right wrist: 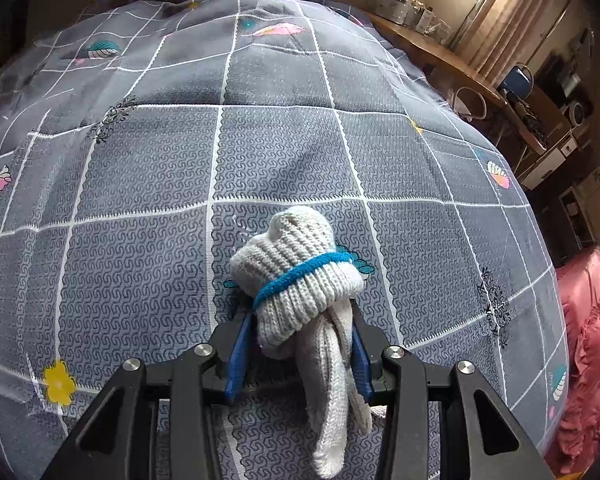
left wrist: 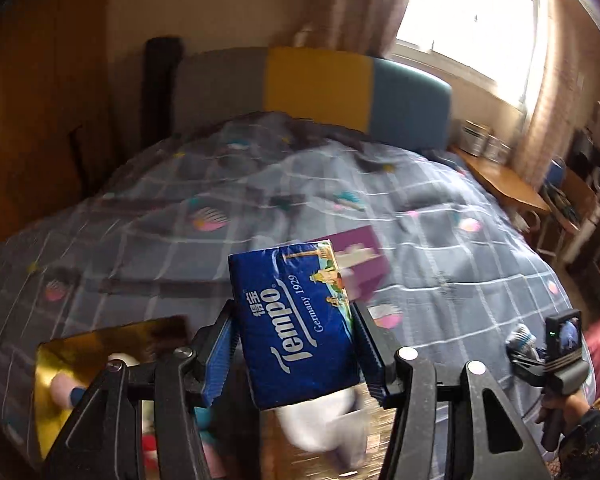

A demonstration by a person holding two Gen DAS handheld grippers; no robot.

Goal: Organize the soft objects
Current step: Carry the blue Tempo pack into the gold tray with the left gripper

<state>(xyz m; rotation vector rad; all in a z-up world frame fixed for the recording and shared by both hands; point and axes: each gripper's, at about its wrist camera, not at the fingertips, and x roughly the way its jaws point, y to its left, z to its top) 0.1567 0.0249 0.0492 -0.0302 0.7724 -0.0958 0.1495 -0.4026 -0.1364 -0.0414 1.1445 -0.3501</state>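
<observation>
Bedroom quilt [right wrist: 284, 152] carries the work: left claw [left wrist: 296, 336] pinches a tissue pack [left wrist: 296, 320] above the gold box [left wrist: 60, 364], presumably for stowing, right claw [right wrist: 300, 344] clamps rolled gloves [right wrist: 296, 276].

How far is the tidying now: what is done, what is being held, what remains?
Done: soft items already lie in the gold box. In hand: the left claw grips a tissue pack above it; the right claw holds a knit glove over the bed. Left: both, plus a purple box.
</observation>
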